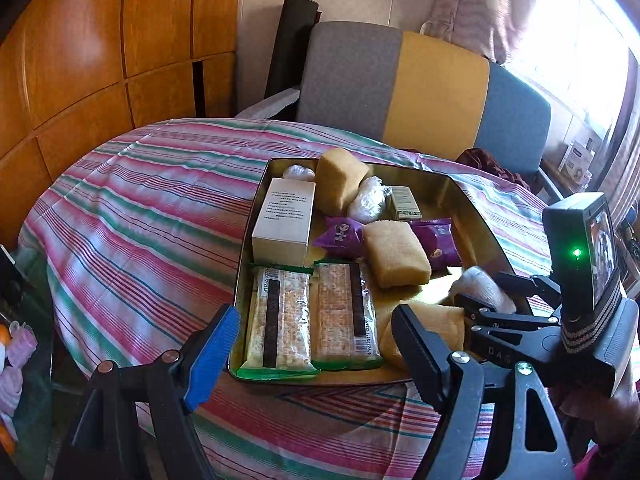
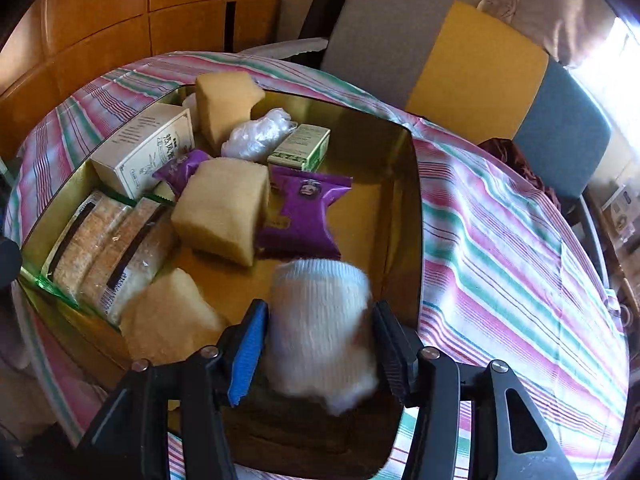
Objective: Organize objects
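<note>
Right gripper [image 2: 320, 344]: jaws flank a ribbed white sock [image 2: 320, 320], blurred; pad contact unclear. Left gripper [image 1: 316, 344]: wide, empty, over the near rim of the gold tin [image 1: 472, 200]. Inside: crinkly cracker packs [image 1: 312, 312], spongy yellow blocks [image 1: 396, 254], glossy purple sachets [image 2: 300, 216], matte box [image 1: 284, 220].

We see a round table [image 1: 132, 216] under a striped cloth [image 2: 500, 240]. Directly on the cloth lies a shallow gold tray [image 1: 476, 204], set toward the table's right side. At the far edge, by the chair, a dark red cloth bundle [image 1: 486, 164] rests.
</note>
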